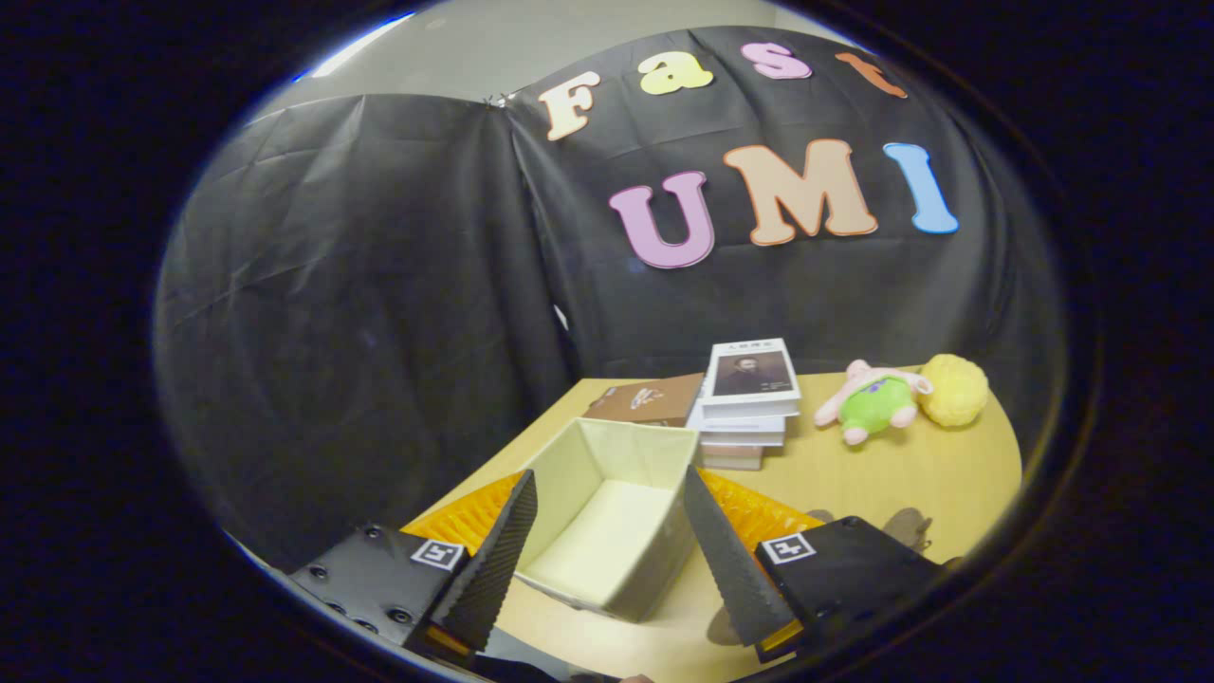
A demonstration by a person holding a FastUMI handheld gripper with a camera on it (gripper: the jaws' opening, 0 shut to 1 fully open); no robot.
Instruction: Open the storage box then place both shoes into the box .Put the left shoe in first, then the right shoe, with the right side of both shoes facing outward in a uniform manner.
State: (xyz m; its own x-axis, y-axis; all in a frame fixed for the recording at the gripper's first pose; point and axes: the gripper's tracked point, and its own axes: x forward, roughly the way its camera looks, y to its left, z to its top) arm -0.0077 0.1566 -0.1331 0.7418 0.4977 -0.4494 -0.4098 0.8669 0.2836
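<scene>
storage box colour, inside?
Pale cream inside and out, no pattern. The storage box sits open between the open gripper jaws; gripper view shows it best.

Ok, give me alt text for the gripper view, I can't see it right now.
The gripper is open, its fingers either side of an open, empty box on a wooden table. Beyond the box lie a brown lid, a stack of books, and two plush toys.

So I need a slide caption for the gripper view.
Open fingers poised over an empty, lidless storage box on the table, books and plush toys beyond.
</scene>
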